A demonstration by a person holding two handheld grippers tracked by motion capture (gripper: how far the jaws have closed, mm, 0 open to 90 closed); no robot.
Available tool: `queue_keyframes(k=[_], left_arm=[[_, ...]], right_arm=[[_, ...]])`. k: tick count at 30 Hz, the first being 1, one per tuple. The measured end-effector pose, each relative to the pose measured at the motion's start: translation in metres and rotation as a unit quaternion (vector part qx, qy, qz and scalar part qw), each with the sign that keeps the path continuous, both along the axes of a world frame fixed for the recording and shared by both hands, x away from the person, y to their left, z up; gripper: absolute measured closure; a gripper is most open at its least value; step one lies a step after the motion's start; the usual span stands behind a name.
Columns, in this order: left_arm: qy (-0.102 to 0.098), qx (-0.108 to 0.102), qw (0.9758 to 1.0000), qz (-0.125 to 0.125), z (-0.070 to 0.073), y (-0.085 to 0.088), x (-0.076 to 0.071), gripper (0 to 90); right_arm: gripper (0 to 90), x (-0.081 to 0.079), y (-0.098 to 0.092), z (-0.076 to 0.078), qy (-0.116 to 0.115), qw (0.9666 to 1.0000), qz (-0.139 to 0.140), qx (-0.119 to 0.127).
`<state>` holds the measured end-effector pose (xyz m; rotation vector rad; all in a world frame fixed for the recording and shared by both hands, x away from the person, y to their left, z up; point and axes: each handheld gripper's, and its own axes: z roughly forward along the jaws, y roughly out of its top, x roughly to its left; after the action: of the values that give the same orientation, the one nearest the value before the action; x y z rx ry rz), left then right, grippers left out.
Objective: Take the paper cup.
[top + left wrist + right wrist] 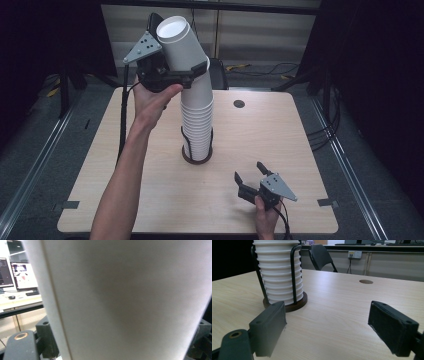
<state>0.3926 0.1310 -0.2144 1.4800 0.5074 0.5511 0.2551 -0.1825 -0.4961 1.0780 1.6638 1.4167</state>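
Note:
A tall stack of white paper cups stands in a black wire holder with a round brown base at the middle of the table. My left gripper is shut on the top cup, which leans up and to the left off the top of the stack. That cup's white wall sits between the jaws in the left gripper view. My right gripper rests open and empty near the table's front right. Its pads stand wide apart, facing the stack and its base.
The light wooden table has a round cable hole at the back right. A black chair stands behind the far edge. Monitors sit on a desk beyond. Dark curtains hang at both sides.

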Motion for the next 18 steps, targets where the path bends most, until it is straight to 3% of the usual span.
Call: queue_keyframes(k=[10, 18], left_arm=[[0.003, -0.015, 0.9999, 0.001, 0.005, 0.014, -0.006, 13.2], [0.006, -0.016, 0.9998, 0.006, -0.001, 0.025, -0.012, 13.1]], right_arm=[[14.2, 0.000, 0.000, 0.000, -0.002, 1.0000, -0.001, 0.000], [14.2, 0.000, 0.000, 0.000, -0.002, 1.0000, -0.001, 0.000]])
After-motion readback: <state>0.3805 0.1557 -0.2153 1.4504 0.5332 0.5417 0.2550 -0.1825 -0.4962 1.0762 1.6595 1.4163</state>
